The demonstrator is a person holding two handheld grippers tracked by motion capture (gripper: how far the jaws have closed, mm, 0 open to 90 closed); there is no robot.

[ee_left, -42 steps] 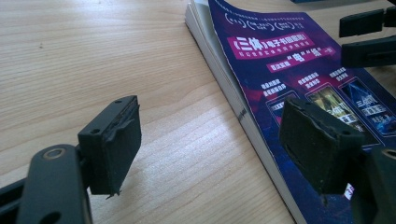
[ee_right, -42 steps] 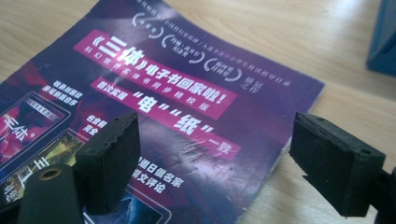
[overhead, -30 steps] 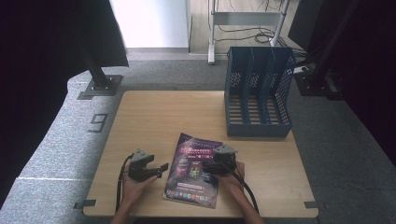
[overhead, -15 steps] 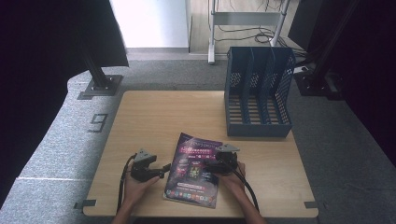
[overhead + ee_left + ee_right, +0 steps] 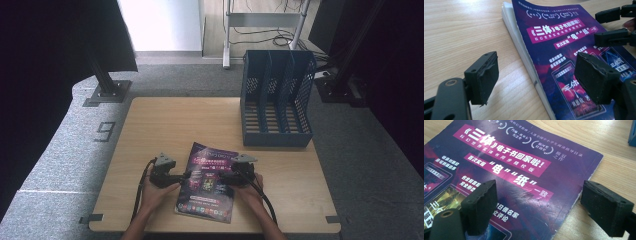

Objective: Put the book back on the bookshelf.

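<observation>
A purple magazine (image 5: 207, 182) with Chinese print lies flat near the table's front edge. My left gripper (image 5: 184, 176) is at the magazine's left edge. In the left gripper view it (image 5: 539, 75) is open, and the magazine's (image 5: 554, 37) edge runs between its pads. My right gripper (image 5: 223, 177) is over the magazine's right part. In the right gripper view it (image 5: 544, 206) is open and straddles the magazine's (image 5: 519, 170) right edge. The right gripper (image 5: 610, 26) also shows at the top right of the left gripper view, facing mine.
A blue slotted file rack (image 5: 276, 100) stands at the table's back right, and its corner (image 5: 632, 135) shows in the right gripper view. The wooden table (image 5: 170, 125) has bare room to the left and behind the magazine. A dark curtain hangs at the far left.
My left gripper has crept slightly right, toward the magazine's left edge. The right gripper and the magazine have hardly moved.
</observation>
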